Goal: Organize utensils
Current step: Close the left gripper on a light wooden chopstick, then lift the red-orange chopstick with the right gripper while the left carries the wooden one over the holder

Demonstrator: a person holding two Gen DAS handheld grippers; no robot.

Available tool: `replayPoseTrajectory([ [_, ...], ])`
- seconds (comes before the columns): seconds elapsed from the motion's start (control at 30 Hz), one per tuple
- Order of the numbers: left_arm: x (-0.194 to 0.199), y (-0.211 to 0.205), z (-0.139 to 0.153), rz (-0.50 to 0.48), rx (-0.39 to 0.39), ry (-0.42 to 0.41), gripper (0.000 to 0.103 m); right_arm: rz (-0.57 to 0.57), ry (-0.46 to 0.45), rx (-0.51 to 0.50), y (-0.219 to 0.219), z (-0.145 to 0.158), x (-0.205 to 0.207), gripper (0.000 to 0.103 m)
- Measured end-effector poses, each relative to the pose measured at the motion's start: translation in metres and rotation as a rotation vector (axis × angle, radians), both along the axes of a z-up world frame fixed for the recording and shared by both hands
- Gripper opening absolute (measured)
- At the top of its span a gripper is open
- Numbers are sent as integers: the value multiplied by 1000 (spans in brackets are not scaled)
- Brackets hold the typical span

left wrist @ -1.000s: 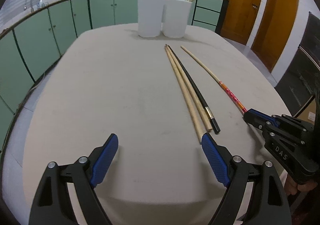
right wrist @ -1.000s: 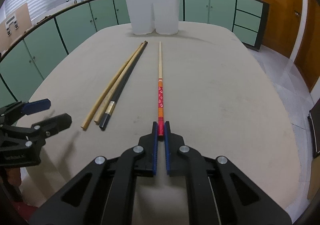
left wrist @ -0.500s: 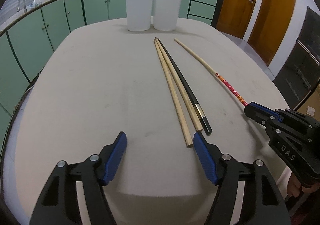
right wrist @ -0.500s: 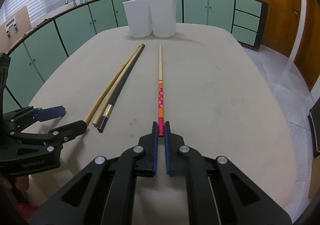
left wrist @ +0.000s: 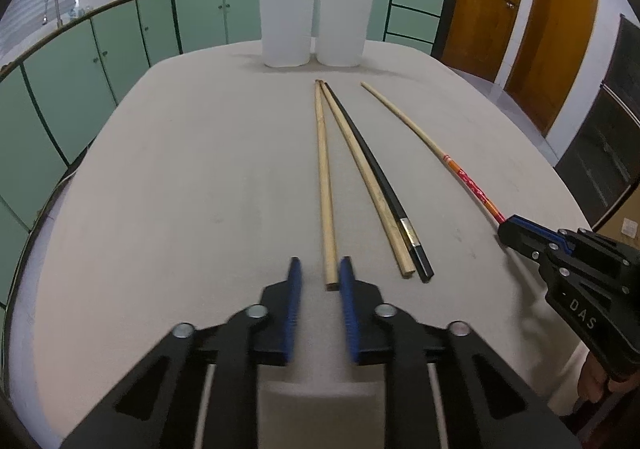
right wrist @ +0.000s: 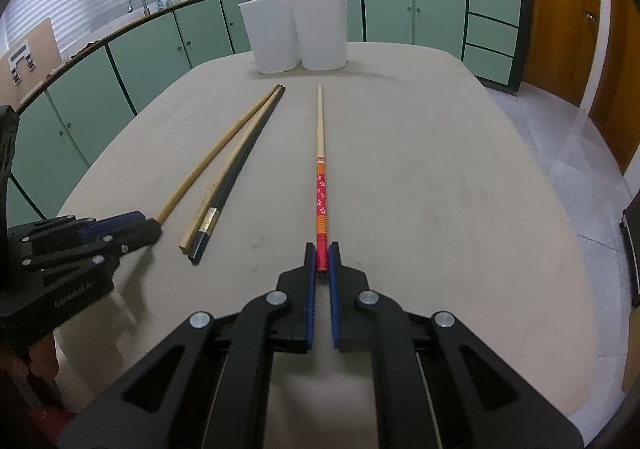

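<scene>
Several chopsticks lie lengthwise on the beige table. The near end of a plain wooden chopstick lies between the closing jaws of my left gripper. It lies next to the right pad, and a gap remains at the left pad. From the right wrist the left gripper shows at the left, with that chopstick running into it. My right gripper is shut on the red end of a red-patterned chopstick, which rests on the table. A second wooden chopstick and a black one lie between the two.
Two white holders stand joined at the table's far end with chopsticks sticking out. Green cabinets curve around the back and left. Wooden doors are at the right. A hand holds the right gripper at the table's right edge.
My left gripper's jaws have narrowed from wide apart to a small gap around the plain chopstick's near end. The right gripper has stayed shut on the red-patterned chopstick.
</scene>
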State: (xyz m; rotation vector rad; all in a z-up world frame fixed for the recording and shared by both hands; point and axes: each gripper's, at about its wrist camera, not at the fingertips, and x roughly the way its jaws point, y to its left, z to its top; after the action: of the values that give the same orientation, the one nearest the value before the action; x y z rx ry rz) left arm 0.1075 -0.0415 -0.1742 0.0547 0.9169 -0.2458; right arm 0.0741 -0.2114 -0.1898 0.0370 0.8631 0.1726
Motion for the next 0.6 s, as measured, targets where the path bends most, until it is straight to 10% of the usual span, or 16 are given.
replayPoseTrajectory([
  [0.6, -8, 13, 49, 3, -38, -127, 7, 9, -94, -38, -1, 29, -1, 5],
])
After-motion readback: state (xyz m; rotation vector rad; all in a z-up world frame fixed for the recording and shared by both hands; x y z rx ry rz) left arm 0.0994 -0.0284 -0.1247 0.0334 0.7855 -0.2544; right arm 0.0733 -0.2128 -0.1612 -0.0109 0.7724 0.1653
